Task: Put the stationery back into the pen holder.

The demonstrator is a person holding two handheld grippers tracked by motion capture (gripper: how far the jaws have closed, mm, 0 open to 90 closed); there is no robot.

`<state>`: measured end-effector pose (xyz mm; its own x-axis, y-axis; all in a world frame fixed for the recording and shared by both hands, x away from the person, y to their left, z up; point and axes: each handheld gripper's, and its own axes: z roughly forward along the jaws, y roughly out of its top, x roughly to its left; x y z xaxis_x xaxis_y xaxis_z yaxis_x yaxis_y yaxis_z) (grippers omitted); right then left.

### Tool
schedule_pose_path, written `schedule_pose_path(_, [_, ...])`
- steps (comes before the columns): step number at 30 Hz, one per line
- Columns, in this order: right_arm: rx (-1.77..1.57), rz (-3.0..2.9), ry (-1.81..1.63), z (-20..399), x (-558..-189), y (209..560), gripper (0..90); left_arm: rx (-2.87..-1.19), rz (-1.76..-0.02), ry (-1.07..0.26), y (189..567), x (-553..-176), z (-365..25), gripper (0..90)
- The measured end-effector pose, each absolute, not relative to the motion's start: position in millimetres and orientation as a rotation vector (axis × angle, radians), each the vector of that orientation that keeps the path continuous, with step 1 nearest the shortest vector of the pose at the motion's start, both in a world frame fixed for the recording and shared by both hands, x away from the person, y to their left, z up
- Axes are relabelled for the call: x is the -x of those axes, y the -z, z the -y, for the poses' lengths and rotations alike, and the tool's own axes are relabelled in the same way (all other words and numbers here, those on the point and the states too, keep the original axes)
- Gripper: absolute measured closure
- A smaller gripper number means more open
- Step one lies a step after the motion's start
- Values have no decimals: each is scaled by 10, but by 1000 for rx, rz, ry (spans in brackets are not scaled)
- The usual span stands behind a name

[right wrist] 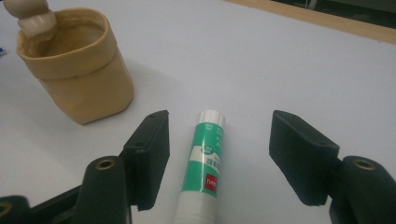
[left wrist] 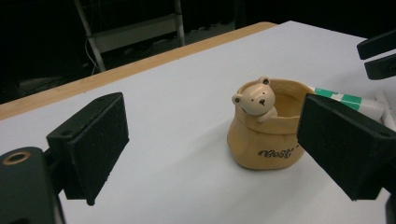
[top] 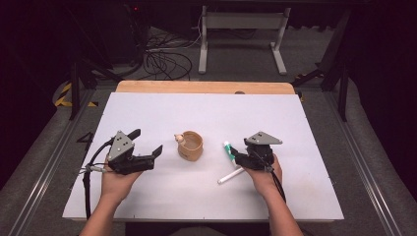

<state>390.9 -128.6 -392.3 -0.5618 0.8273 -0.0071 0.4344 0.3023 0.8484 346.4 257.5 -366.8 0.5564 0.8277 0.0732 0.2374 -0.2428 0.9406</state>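
Between my right gripper's (right wrist: 217,154) wide-spread jaws lies a green glue stick (right wrist: 204,161), untouched, long axis along them, cap probably toward the far edge. Left gripper (top: 147,142) gapes near the bear pot (top: 190,145); white board (top: 206,110) open beyond.

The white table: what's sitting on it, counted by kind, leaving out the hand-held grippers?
Tan bear cup: 1
Green-and-white glue stick: 1
White pen or marker: 1
Total: 3 things on the white table.
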Motion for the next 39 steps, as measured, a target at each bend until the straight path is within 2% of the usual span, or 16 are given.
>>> schedule_pose_path(39, [-1208, -2316, -929, 1133, -3950, 4242, 389, -1763, -877, -710, 3663, -3460, -2568, 96])
